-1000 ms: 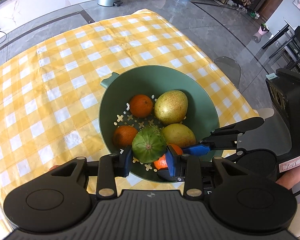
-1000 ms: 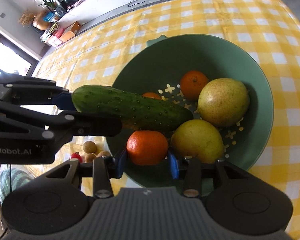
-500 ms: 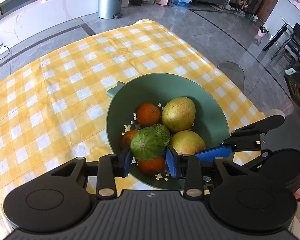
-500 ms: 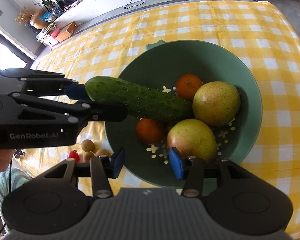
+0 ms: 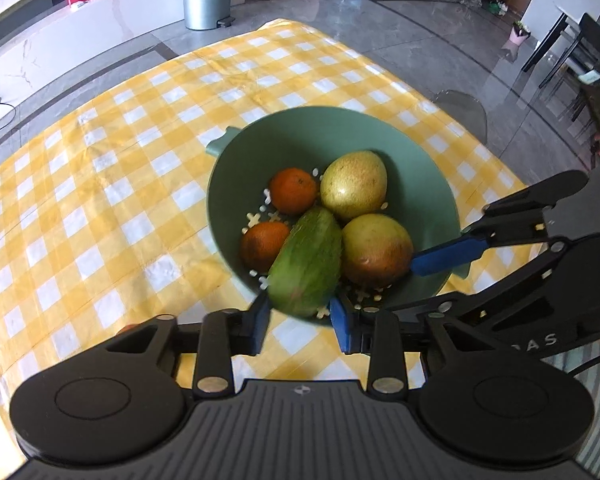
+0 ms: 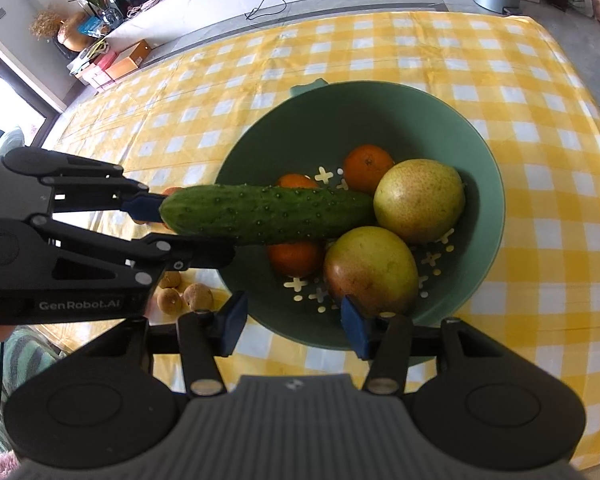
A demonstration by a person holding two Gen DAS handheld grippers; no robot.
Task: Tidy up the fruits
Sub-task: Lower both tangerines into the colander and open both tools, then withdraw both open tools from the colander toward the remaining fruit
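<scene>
Left gripper (image 5: 298, 322): fingers narrow, clamped on the near end of the cucumber (image 6: 268, 214). Cucumber runs out over the green colander bowl (image 6: 488, 184), its far end above the fruit, close to or touching the pale pear (image 6: 420, 200); contact not clear from either view. It looks carried, not yet laid down.

Right gripper (image 6: 292, 326): fingers parting at this moment, nothing between them. It hangs at the near rim of the bowl, just in front of the reddish pear (image 6: 370, 272).

Bowl contents: two pears on the right side, three oranges on the left and far side. One orange (image 6: 368, 168) sits at the far side, another orange (image 6: 296, 258) lies under the cucumber, a third is mostly hidden behind the cucumber. Bowl stands on the counter under a yellow checked cloth (image 6: 540, 92). A few small brown fruits (image 6: 184, 296) lie on the cloth left of the bowl, beside the left gripper's body.

Step in hand, as I judge it: cucumber being set into the bowl with the other produce.

Next move calls for: lowering the cucumber until the pile carries it, then easing the left fingers apart. It will likely rest across round fruit, so it may roll or tip toward the rim; lay it low between pears and oranges. The right gripper is free for the small fruits.
</scene>
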